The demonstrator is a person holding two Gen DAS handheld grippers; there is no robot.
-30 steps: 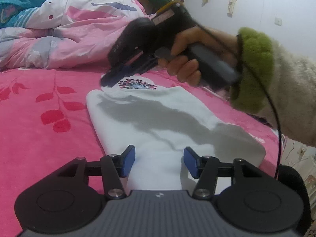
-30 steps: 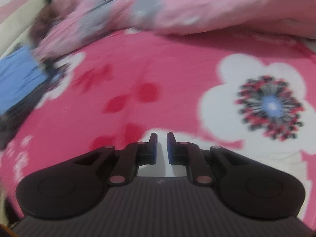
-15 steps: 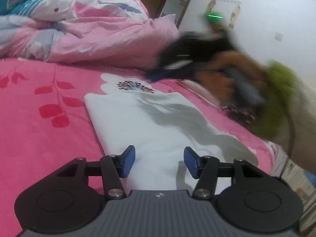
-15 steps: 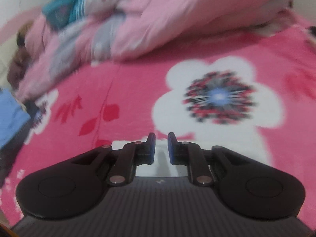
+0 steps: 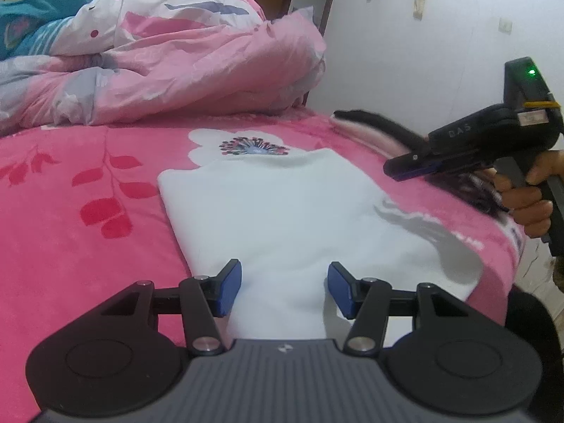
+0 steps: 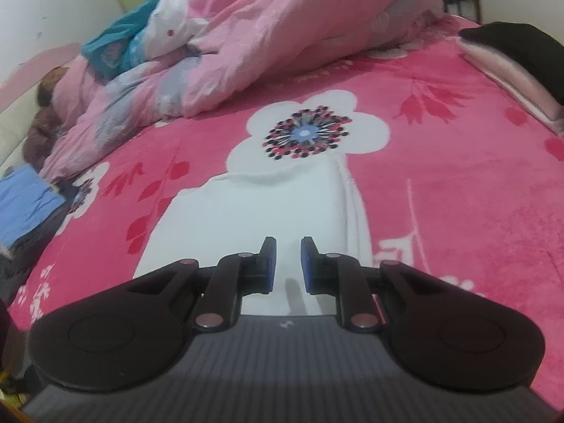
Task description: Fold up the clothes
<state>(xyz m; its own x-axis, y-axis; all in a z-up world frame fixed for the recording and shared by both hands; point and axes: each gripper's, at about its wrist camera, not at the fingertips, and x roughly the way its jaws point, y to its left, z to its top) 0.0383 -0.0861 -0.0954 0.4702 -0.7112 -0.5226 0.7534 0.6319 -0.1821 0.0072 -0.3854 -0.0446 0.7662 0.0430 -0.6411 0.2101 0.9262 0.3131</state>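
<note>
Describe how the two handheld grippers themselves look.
Left gripper: black linkage arms with silver pivot pins, blue pads, ribbed grey body bearing a small logo. Right gripper matches it; from outside it is a black pistol-grip unit with a green light and a yellow tag.

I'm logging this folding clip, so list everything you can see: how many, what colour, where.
folded garment: one, white, flat on the blanket in front of both grippers
blanket: one, bright pink with white flowers, covering the bed
duvet: one, pale pink and white, heaped at the back
teal cloth: one, on the heap's far left
black and pink item: one, right bed edge
blue cloth: one, left edge
left gripper: open, empty
right gripper: slightly open, empty
hand: one, holding the right gripper
</note>
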